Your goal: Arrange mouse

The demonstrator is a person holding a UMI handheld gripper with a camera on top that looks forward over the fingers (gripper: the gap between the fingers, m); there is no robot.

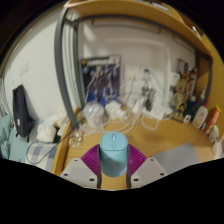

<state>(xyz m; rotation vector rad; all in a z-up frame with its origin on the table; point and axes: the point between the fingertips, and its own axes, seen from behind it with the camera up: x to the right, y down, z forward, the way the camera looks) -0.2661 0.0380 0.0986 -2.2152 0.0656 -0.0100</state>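
A light blue mouse [113, 154] sits between my two fingers, its front end pointing away over the wooden desk [170, 140]. My gripper [113, 165] is shut on the mouse: both magenta pads [90, 158] press on its sides. I cannot tell whether it is lifted off the desk or resting on it.
Beyond the mouse, white cables and small devices [100, 112] lie at the back of the desk. A poster [101, 75] hangs on the wall under a shelf. Bottles and small items [200, 112] stand at the right. A dark bag [22, 112] is at the left.
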